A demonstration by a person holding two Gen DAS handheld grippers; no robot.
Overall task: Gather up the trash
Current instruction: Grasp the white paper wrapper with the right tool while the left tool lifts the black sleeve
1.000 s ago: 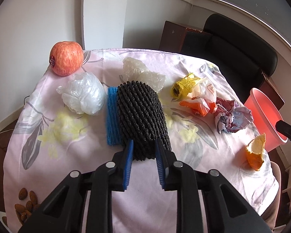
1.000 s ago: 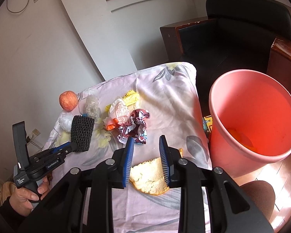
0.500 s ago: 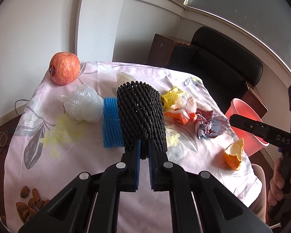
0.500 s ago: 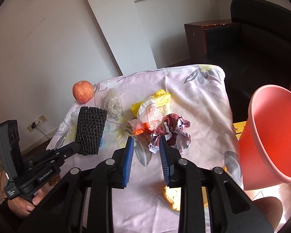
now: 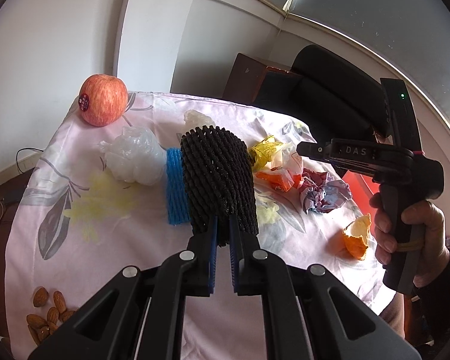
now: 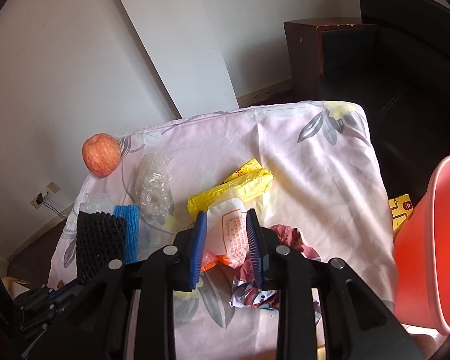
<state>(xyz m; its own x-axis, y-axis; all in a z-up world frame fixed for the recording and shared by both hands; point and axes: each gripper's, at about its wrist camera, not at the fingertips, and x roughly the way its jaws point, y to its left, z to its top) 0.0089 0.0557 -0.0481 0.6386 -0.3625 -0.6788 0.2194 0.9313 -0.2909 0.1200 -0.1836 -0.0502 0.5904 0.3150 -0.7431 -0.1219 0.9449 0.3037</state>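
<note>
In the left wrist view, the left gripper was seen clamped on the near edge of the black foam net, which was held up above the flowered tablecloth. A blue foam net lay just beside it on the left, with a crumpled clear bag and an apple farther left. An orange peel lay near the right edge.

In the right wrist view, the right gripper was held with its jaws apart and nothing clamped, above a white wrapper. A yellow bag lay beyond it, crumpled paper nearer, and the red bin stood at the right.
</note>
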